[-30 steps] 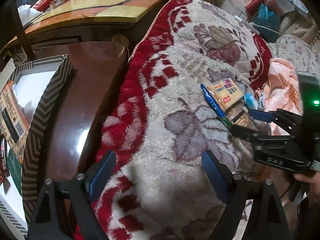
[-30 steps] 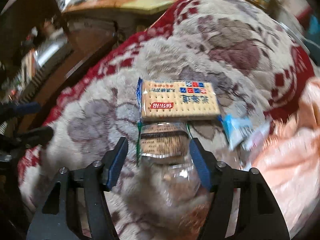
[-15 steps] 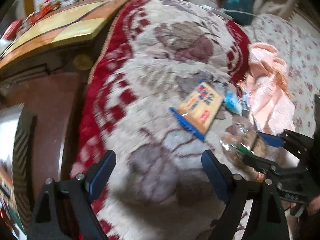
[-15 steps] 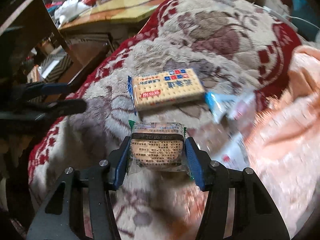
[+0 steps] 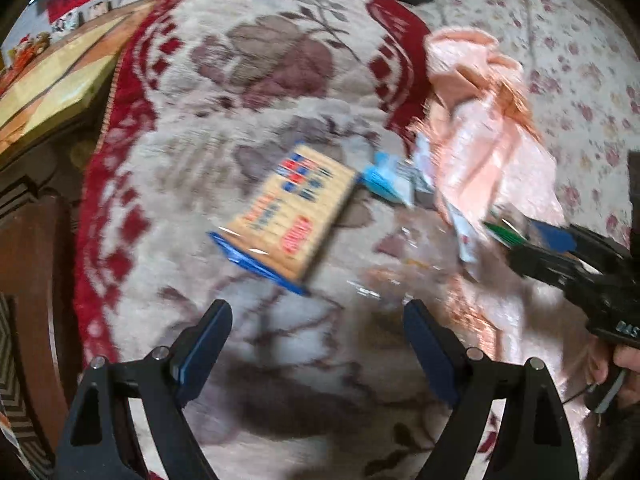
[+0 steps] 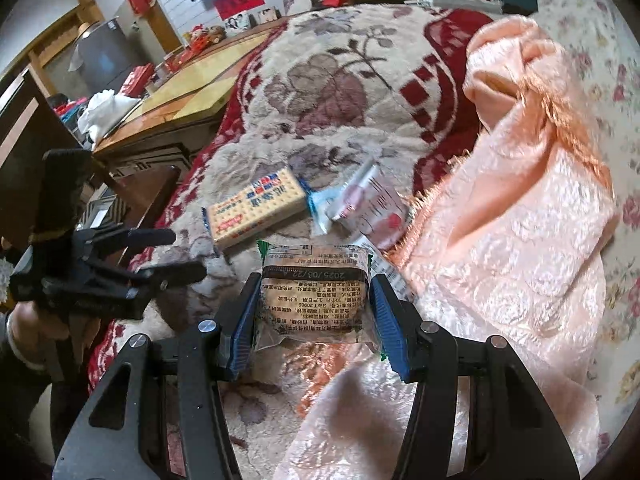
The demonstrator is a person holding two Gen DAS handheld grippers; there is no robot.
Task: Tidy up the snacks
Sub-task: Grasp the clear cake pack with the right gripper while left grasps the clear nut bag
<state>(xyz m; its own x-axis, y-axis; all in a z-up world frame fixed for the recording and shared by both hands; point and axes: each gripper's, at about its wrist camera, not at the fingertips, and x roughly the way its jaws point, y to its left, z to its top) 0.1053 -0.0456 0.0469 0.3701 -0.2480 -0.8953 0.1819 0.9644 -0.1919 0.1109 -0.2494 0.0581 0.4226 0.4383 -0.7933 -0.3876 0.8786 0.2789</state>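
Your left wrist view is smeared by motion blur, so the print on the cracker pack (image 5: 290,216) ahead of your left gripper (image 5: 318,342) cannot be read there, and the small wrappers beyond it are only pale blue and white streaks. Your right hand (image 5: 622,364) is cut off at that view's right edge; only fingers under the right gripper's black body show. In the right wrist view, your left hand (image 6: 28,320) is partly hidden at the left edge behind its own gripper.

Your right gripper (image 6: 314,304) is clenched on a clear-wrapped snack packet (image 6: 314,292): both blue pads press its sides, and the jaws have just been closing around it. The packet has a green crimped edge at its far end, a dark round biscuit inside, and a printed label facing the camera upside down, with a date line across its top. Its near end is hidden between the fingers.

Your left gripper is released, jaws wide, with nothing between them, only the fleece blanket (image 5: 256,80) below.

The cracker pack, tan with a blue end and red logo, lies flat on the blanket just beyond the held packet, to its left. Small pale wrappers (image 6: 360,204) lie right of it, against the peach cloth (image 6: 520,220).
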